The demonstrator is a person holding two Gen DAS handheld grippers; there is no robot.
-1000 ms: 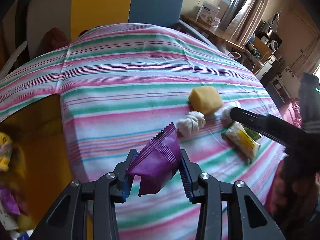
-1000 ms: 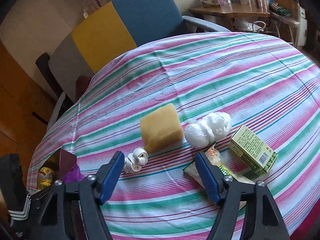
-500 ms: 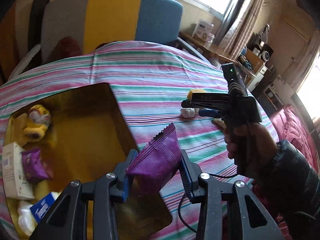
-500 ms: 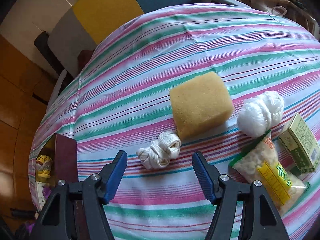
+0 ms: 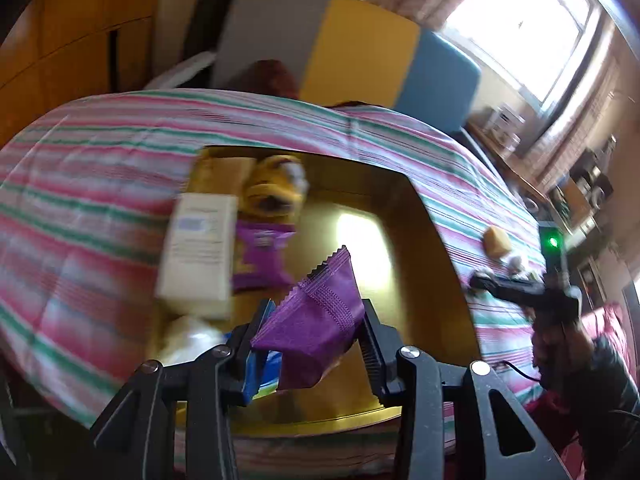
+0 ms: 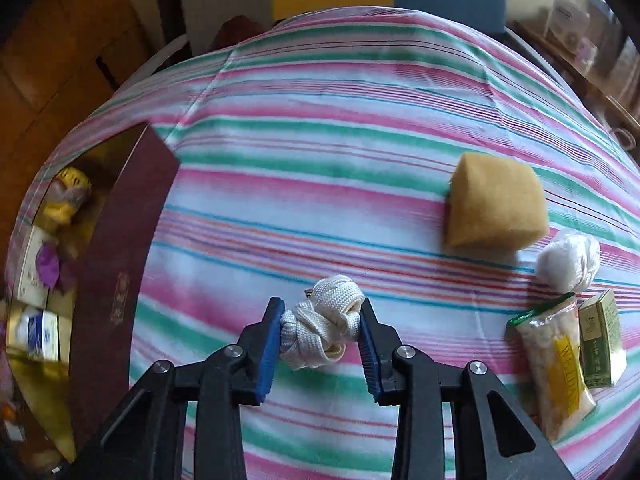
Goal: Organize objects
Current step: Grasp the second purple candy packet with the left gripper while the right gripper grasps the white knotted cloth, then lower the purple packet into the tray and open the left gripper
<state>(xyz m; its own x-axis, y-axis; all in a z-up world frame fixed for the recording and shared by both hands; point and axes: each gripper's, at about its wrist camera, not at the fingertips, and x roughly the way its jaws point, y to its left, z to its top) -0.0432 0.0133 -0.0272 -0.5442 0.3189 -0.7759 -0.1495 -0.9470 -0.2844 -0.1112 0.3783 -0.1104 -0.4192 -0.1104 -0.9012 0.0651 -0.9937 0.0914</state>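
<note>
The right hand-held gripper [image 6: 322, 330] has just been closing its jaws, and the blue pads now press both sides of a knotted white rope bundle [image 6: 326, 322] lying on the striped tablecloth [image 6: 320, 152] of the bench. To the right lie a yellow sponge block [image 6: 496, 208], a white plastic-wrapped ball [image 6: 568, 262], a snack packet [image 6: 556, 364] and, touching it, a green carton [image 6: 602, 344]. At left stands a dark red box [image 6: 120, 280] with a gold inside, holding a yellow plush toy [image 6: 70, 194], a purple packet [image 6: 48, 270] and small boxes.

You can read only partial yellow-label letters, "WEIDA", on the snack packet [image 6: 560, 364]; other print too blurred.
</note>
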